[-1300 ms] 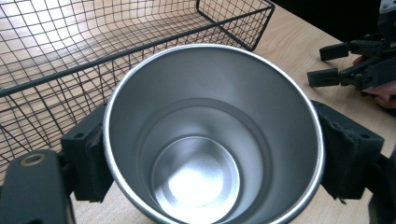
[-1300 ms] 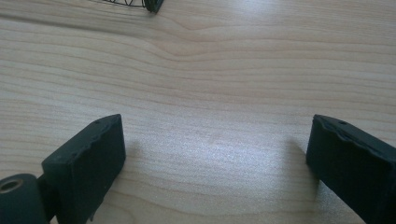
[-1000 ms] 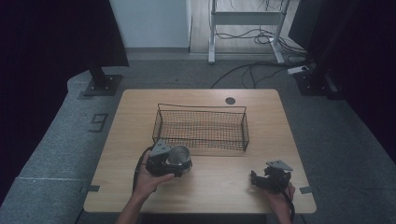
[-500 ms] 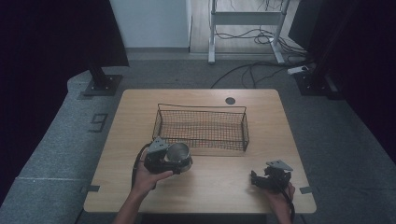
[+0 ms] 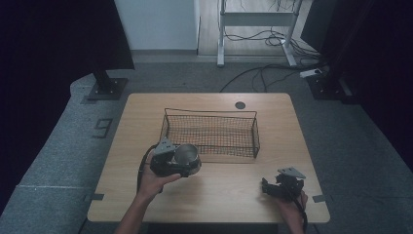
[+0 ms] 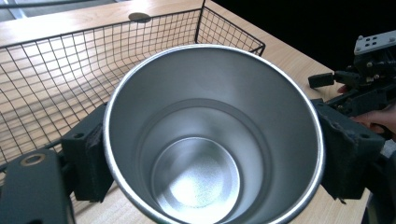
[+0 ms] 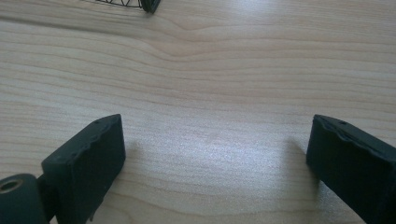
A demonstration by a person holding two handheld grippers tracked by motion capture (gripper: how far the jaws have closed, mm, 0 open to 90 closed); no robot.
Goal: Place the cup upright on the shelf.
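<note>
Step in hand: the left gripper point(image 5: 187, 163) carried the shiny round steel cup point(image 6: 212, 135), clamped across its sides, just in front of the black wire-mesh basket point(image 5: 168, 122).
Next move: likely lifting the cup over the near rim and releasing.
Right gripper point(image 7: 212, 161): jaws wide apart, empty, low over the pale wooden table point(image 7: 210, 70).
Writing: none readable.

Left hand-held gripper point(image 5: 187, 163) clamped (something held), right hand-held gripper point(image 7: 215, 154) wide.
</note>
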